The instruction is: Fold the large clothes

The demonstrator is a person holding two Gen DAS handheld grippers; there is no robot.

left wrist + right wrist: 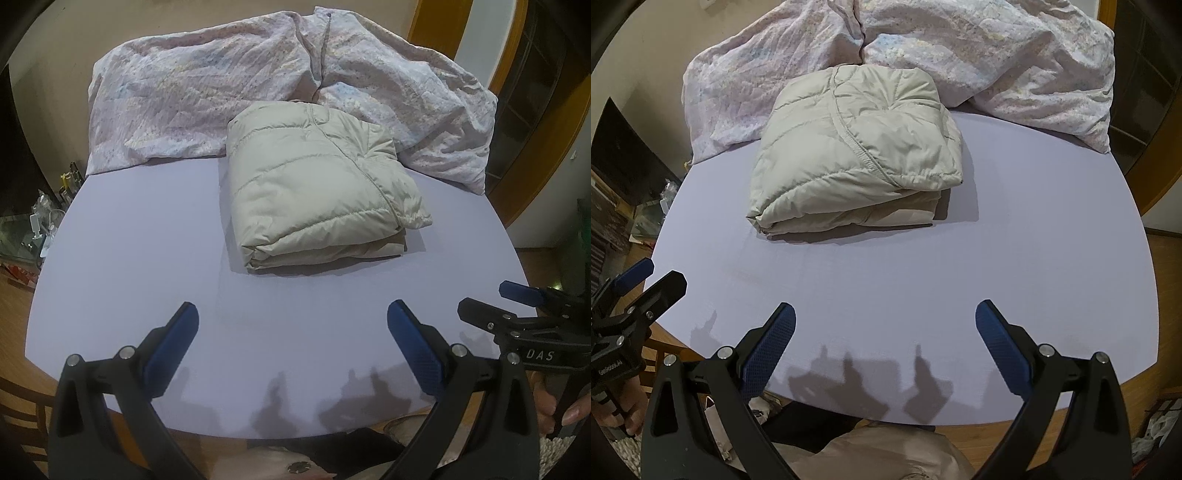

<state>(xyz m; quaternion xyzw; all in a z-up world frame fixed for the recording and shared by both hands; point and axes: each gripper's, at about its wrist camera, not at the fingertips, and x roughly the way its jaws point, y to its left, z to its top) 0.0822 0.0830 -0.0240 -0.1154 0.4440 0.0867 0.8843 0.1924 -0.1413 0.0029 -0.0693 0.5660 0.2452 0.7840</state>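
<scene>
Left wrist view, left claw (291, 314): spread wide, empty, above desk's near edge.
Right claw (884, 315): likewise spread, empty.
Desk (129, 258): lavender surface.
Puffer jacket (317, 184): beige, folded, mid-desk.
Floral duvet (207, 99): crumpled behind, touching jacket.

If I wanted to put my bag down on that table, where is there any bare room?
The near half of the lavender table is bare, from the folded beige jacket to the edge by the two open grippers. Strips on either side of the jacket are free too. The far side is crowded: a crumpled floral quilt covers it, touching the jacket.
</scene>
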